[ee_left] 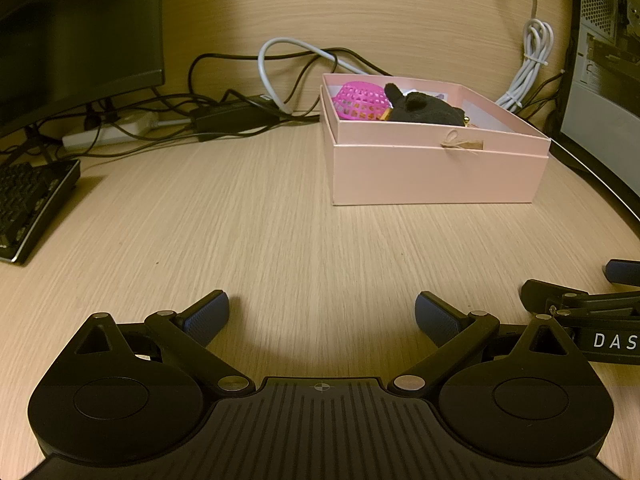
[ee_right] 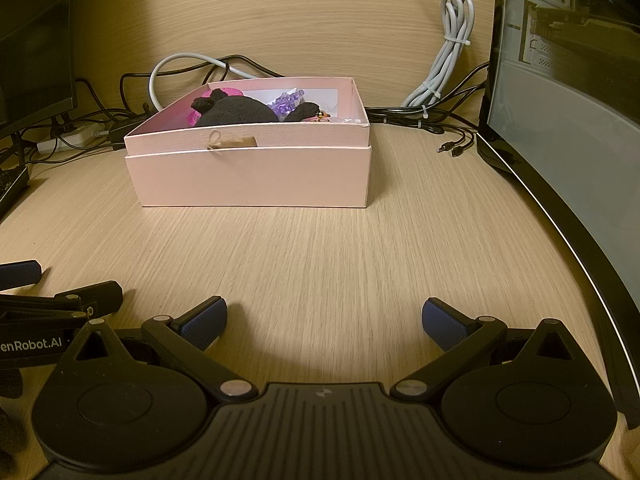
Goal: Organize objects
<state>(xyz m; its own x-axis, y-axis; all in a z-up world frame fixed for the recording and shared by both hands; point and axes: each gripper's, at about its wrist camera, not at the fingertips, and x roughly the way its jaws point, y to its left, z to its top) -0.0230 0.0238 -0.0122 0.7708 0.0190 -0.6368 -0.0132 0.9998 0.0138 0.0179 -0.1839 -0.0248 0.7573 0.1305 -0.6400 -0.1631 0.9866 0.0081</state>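
Pale woodgrain counter [ee_right: 304, 248] is seen in both views, with the pink box [ee_right: 252, 176] parked toward the far side, lid off. Inside it a black plush [ee_right: 236, 114], a pink mesh basket [ee_left: 360, 100] and something small and purple [ee_right: 286, 102] are piled together. Cables [ee_left: 240, 112] are tangled behind it. Nearer, the left gripper [ee_left: 322, 316] and right gripper [ee_right: 324, 318] are held side by side, jaws spread wide, nothing gripped.

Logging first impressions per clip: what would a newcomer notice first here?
The pink box stands open mid-desk, holding a black plush toy beside a bright pink mesh basket. In front, the left claw and right claw sit open and empty over the bare wooden desk.
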